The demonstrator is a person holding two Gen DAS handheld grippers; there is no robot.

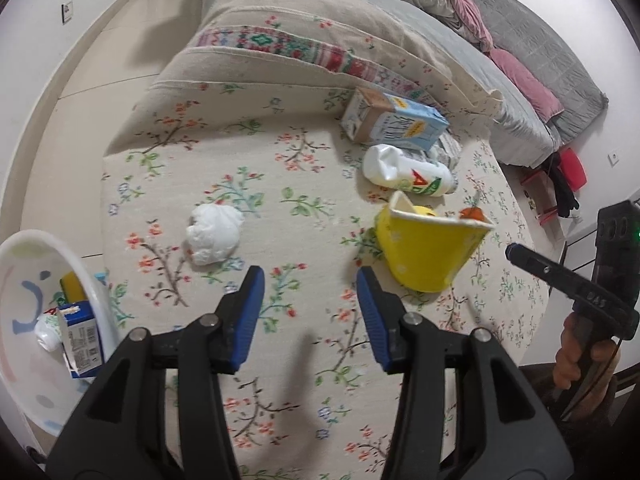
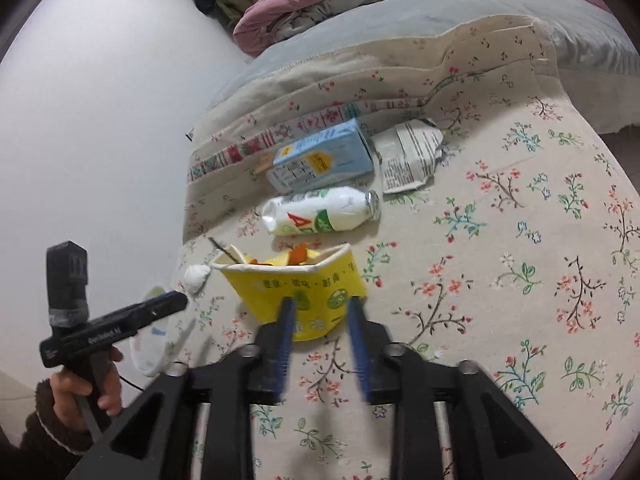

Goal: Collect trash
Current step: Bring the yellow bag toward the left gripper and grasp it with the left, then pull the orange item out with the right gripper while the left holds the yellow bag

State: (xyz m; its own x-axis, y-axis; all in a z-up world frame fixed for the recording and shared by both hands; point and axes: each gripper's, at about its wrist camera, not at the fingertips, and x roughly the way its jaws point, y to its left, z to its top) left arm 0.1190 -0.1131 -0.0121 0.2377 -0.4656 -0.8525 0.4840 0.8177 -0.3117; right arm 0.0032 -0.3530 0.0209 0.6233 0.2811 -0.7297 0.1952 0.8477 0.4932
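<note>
Our left gripper (image 1: 310,280) hangs released; our right gripper (image 2: 322,306), jaws parted, straddles the scrap-filled yellow paper cup (image 2: 298,292). White bin (image 1: 24,280) holds a carton (image 1: 80,340).

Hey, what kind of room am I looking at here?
Most likely a bedroom: a bed with a floral cover, a rumpled pink and grey quilt at its far end, and a tiled floor beside it.
</note>
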